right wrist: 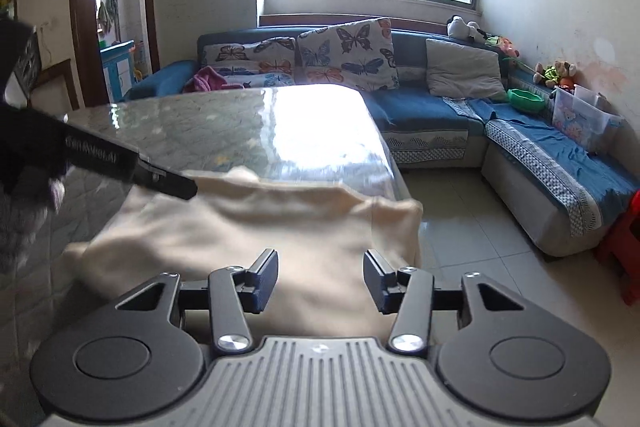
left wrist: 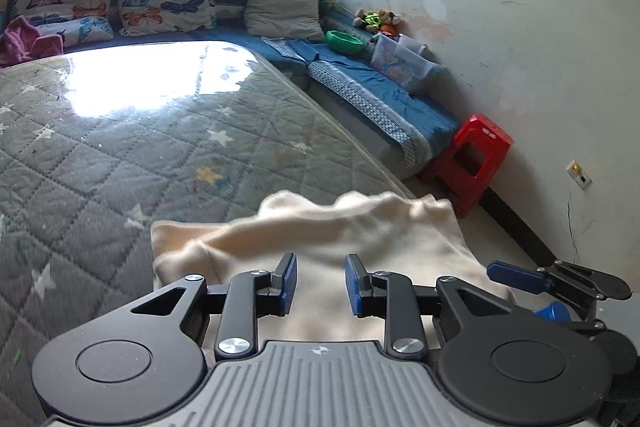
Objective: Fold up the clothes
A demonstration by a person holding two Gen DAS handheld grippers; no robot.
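**A:** Where is the cloth?

**B:** The cream cloth (left wrist: pixel 320 227) lies on the near corner of the desk (left wrist: pixel 120 147). The desk has a grey padded cover with stars under a shiny clear sheet. One side of the cloth hangs over the desk's edge, above the tiled floor (right wrist: pixel 460 227). The cloth looks bumpy and a bit blurry.

**A:** What is the left gripper (left wrist: pixel 321 285) doing?

**B:** Its jaws stand a little apart. The cloth is under them, but the blue pads do not squeeze it. They hold nothing.

**A:** And the right gripper (right wrist: pixel 321 281)?

**B:** Its jaws are let go too, wider than the left ones. The cloth shows in the gap, but nothing is pinched.

**A:** Can each camera see the other gripper?

**B:** Yes. The right one pokes in at the low right of the left view, beside the cloth. The left one comes in from the left of the right view, over the cloth's far edge.

**A:** What is behind the desk?

**B:** A blue sofa (right wrist: pixel 440 107) with butterfly pillows (right wrist: pixel 348 55), and a red stool (left wrist: pixel 472 155) by the wall.
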